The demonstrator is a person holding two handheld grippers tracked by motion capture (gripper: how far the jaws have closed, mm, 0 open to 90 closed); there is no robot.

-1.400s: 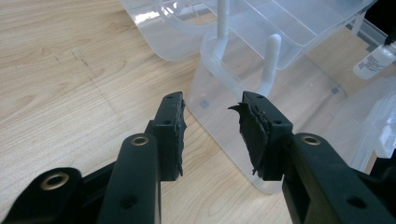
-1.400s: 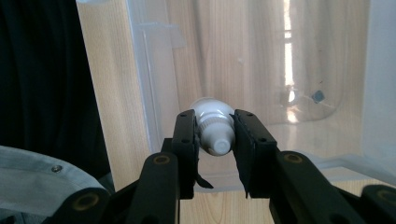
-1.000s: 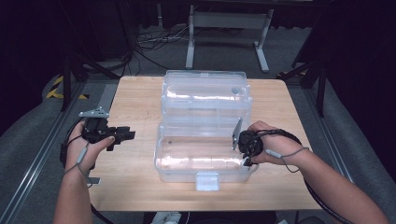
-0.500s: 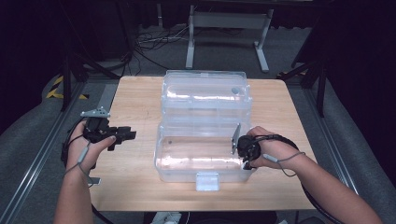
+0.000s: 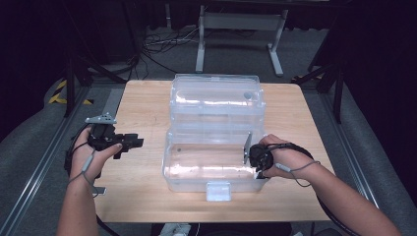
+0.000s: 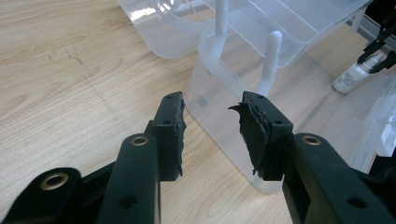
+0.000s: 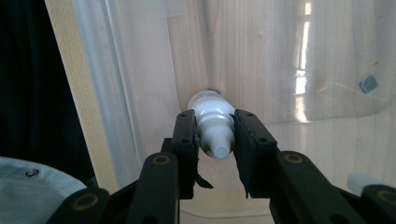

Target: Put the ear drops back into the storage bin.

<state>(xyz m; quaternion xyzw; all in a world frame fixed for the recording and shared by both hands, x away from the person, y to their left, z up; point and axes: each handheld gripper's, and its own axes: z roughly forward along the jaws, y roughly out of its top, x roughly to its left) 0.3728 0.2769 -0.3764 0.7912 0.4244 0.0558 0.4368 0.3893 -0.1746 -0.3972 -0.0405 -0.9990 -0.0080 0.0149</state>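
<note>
Right gripper [image 7: 214,140] pinching a small white bottle [image 7: 212,123] by its cap end, inside the clear box [image 5: 216,162]. Left gripper [image 6: 212,130] spread and empty over the table [image 5: 147,196]. Seemingly midway: bottle neither set down nor released.

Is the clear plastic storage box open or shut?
Open. The clear plastic storage box has its lid swung back flat on the table, and the right gripper holds a small white bottle inside.
</note>
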